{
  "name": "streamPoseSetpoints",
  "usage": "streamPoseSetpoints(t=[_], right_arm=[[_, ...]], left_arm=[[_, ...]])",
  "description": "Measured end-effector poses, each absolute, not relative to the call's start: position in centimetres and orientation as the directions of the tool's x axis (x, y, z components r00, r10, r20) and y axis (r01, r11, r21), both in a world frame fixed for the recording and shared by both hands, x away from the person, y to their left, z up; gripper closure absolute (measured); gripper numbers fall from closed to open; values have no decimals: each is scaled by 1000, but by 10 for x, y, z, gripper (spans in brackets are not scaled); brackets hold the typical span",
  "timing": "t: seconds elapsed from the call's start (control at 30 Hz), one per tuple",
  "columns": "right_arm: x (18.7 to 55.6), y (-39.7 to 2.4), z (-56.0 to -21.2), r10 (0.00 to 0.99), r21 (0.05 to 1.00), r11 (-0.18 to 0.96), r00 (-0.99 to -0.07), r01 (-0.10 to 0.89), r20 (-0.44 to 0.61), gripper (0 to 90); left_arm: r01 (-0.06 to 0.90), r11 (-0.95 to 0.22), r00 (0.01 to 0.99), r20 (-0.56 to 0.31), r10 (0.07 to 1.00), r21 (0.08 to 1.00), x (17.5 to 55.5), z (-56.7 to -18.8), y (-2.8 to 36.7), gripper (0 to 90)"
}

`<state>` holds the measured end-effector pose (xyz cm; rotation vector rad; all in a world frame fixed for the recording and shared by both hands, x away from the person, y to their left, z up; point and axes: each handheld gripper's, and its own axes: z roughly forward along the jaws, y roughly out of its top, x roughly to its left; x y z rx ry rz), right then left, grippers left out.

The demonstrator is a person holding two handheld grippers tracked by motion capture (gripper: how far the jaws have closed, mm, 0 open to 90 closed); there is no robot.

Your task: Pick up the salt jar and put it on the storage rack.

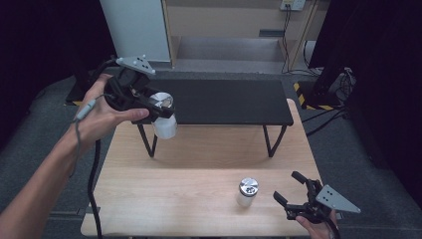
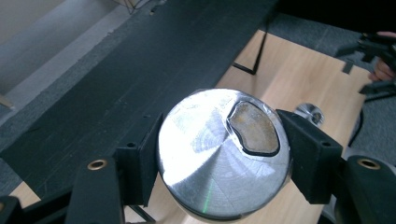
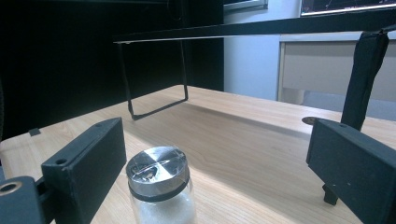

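Gripping a salt shaker (image 1: 163, 115) by its body just under the cap, the left tongs (image 1: 149, 110) are hanging in the air above the left end of the black raised shelf (image 1: 234, 102), clear of both shelf and table (image 1: 199, 199). In the left gripper view the two black jaws are pressing on opposite sides of this shaker (image 2: 224, 154); its brushed metal lid is facing the camera, with a kidney-shaped pour opening showing brownish on the side toward the right-hand jaw. The shelf (image 2: 140, 70) is lying beyond the tongs, and the wooden table (image 2: 299, 74) is showing past it.

The right tongs (image 1: 290, 187) are sitting low at the near right corner of the table, jaws spread wide and gripping nothing. A second salt shaker (image 1: 247, 191) is standing upright on the table just to the left of these tongs in the high view, apart from the jaws. In the right gripper view that shaker (image 3: 159, 189) is standing close beside the left-hand jaw, not touched by it; white grains are showing through the glass beneath the metal cap. The shelf's thin black legs (image 3: 154, 88) are standing farther off, beyond the open jaws.

The two shakers are well apart.
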<state>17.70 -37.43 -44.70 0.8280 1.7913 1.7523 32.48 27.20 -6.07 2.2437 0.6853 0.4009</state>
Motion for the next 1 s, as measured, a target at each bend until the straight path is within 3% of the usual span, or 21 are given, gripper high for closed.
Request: streamPoseSetpoints(t=[0.43,0.77,1.0], right_arm=[[177,-375,-448,720,997,-13,-691,82,67,48],[178,-377,-449,723,996,-19,-687,87,74,48],[177,-377,-449,724,996,-19,-685,91,76,48]], left_arm=[[481,-465,638,67,767,743,375,-69,268,341],[508,-436,546,114,830,743,412,-89,265,341],[538,-394,513,82,855,745,428,-109,265,342]])
